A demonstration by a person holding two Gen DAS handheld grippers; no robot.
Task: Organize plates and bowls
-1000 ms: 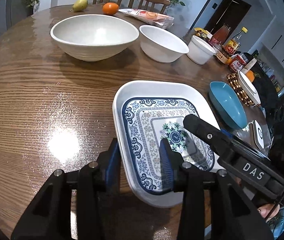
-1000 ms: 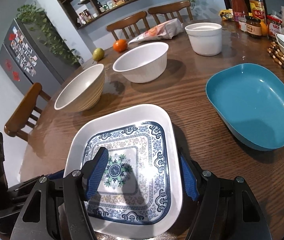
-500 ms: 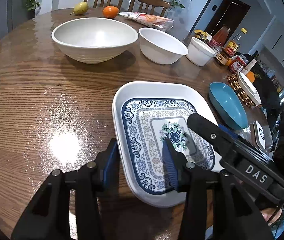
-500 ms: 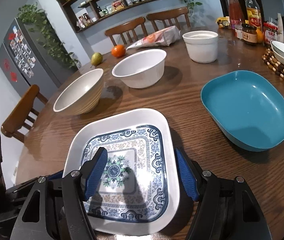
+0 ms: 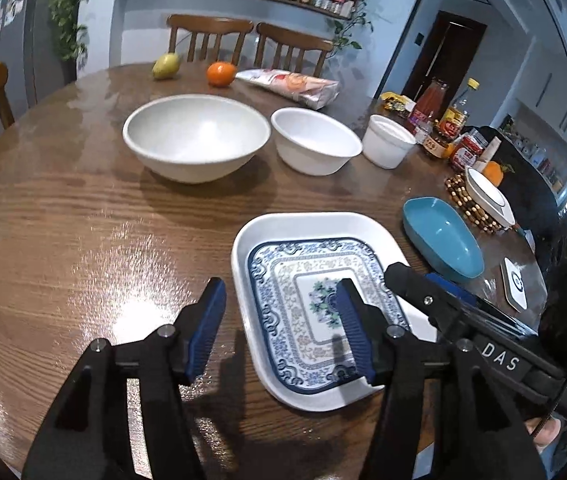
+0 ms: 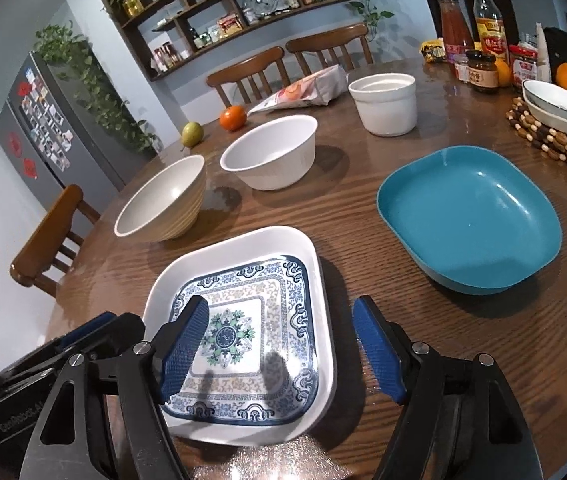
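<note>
Both sets of jaws have just been opening, and my left gripper (image 5: 279,320) has lifted back off the patterned plate (image 5: 315,308), which now sits flat on the table (image 5: 63,240), its left rim between the spread pads but untouched. My right gripper (image 6: 279,344) straddles the plate's right rim, jaws spread wide, nothing pinched. At two o'clock from the plate lies the teal plate (image 6: 471,216); at eleven, the ribbed bowl (image 6: 163,204), with the white bowl (image 6: 271,156) and small white cup (image 6: 385,102) running toward one o'clock. My worry: the two grippers sit crowded over one plate, so a careless swing toward the teal plate could clip the patterned rim and skid it off the near edge.
</note>
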